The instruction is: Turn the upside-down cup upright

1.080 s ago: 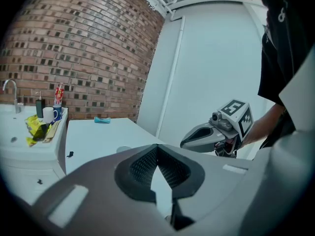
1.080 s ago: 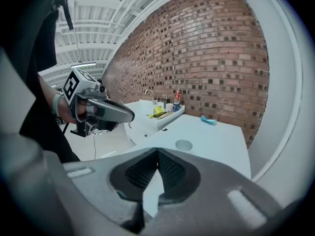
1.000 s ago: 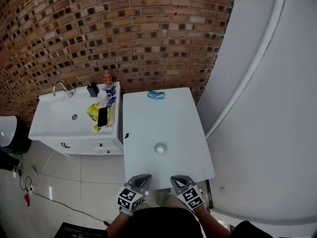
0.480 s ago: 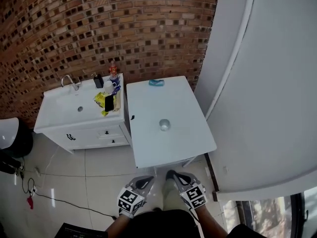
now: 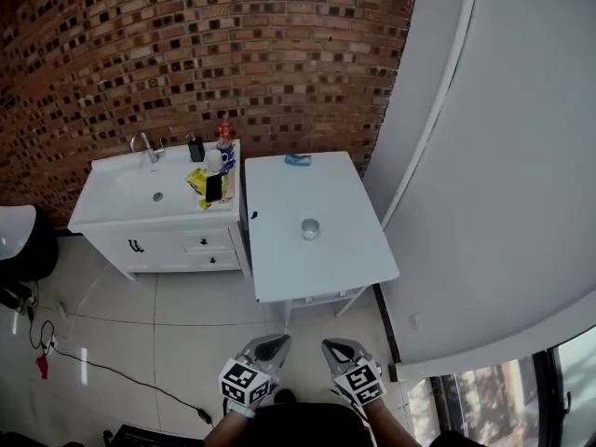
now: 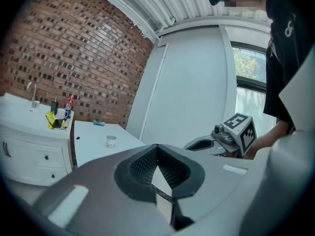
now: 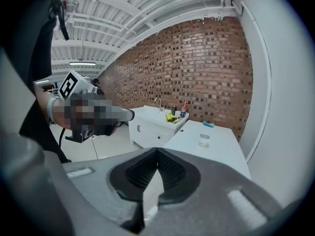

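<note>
A small pale cup [image 5: 310, 229] stands alone near the middle of the white table [image 5: 279, 259]. It also shows in the left gripper view [image 6: 110, 141] and the right gripper view [image 7: 204, 140]. It is too small to tell which end is up. My left gripper [image 5: 268, 346] and right gripper [image 5: 336, 347] hang side by side over the floor, well short of the table's near edge. Both are shut and hold nothing. The left gripper's [image 6: 157, 149] jaws meet at the tip, and so do the right gripper's [image 7: 157, 151].
A white sink cabinet [image 5: 154, 214] stands against the table's left side, with a tap, bottles, a yellow packet and a phone on it. A blue object [image 5: 298, 159] lies at the table's far edge. Brick wall behind, white wall [image 5: 484, 184] to the right, a cable [image 5: 112, 366] on the floor.
The view has backed away: the table and cup now sit farther off and higher in the picture, with open floor between them and my grippers. Both grippers stay shut.
</note>
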A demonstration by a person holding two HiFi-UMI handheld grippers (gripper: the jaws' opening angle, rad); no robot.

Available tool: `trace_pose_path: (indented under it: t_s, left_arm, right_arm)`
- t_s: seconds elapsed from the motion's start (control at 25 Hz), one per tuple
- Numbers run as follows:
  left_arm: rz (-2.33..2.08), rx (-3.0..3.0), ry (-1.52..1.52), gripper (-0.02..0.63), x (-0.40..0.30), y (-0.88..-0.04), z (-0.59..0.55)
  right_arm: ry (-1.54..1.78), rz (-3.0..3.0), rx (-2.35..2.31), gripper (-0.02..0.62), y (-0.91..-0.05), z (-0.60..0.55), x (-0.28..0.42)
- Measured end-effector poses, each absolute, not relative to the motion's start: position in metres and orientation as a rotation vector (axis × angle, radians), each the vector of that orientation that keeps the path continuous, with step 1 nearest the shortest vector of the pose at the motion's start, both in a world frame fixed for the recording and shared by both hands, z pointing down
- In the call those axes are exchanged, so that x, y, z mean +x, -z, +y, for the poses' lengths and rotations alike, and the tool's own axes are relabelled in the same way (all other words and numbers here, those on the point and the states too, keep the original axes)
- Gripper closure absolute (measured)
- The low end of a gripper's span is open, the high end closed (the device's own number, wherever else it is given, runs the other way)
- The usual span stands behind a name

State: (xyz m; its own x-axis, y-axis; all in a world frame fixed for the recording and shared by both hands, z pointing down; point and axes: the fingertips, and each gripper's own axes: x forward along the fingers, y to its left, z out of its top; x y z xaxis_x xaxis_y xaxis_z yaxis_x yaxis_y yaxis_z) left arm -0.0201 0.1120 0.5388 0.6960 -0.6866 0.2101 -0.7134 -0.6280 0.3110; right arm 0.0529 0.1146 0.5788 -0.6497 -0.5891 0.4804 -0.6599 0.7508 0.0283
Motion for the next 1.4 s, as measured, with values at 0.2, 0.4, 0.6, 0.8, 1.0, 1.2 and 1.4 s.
trace_pose_path:
  t_s: [0.2,0.4,0.6,0.8,1.0,1.2,1.4]
  left_arm:
    - [-1.153,2.473,-0.100,0.592,-0.014,-0.544,0.144]
    - [-1.162,2.443,-0.154,0.592,0.016,-0.557,0.188]
    - [-1.120,2.444,-0.190,0.594,0.067,-0.554,0.238]
    - [-1.092,2.453,-0.229,0.595,0.104,-0.549,0.285]
    - [-1.093,2.460,-0.260,0.595,0.124,-0.547,0.330]
    - [-1.082,2.447,-0.279,0.595,0.128,-0.557,0.367]
    - [-1.064,2.497,-0.268,0.595,0.126,-0.553,0.376]
  right_arm:
    - [-0.180,-2.513,0.899,0.603,-0.578,0.149,0.058]
    - [-0.162,-2.530,0.860,0.603,-0.580,0.198,0.082]
    - [-0.254,-2.521,0.913,0.603,-0.583,0.257,0.136]
    - [-0.351,-2.494,0.971,0.603,-0.593,0.312,0.187]
    - [-0.406,-2.503,1.009,0.603,-0.597,0.352,0.217]
    - [-0.400,-2.526,0.972,0.603,-0.603,0.382,0.214]
    - [-0.381,-2.527,0.992,0.603,-0.598,0.390,0.210]
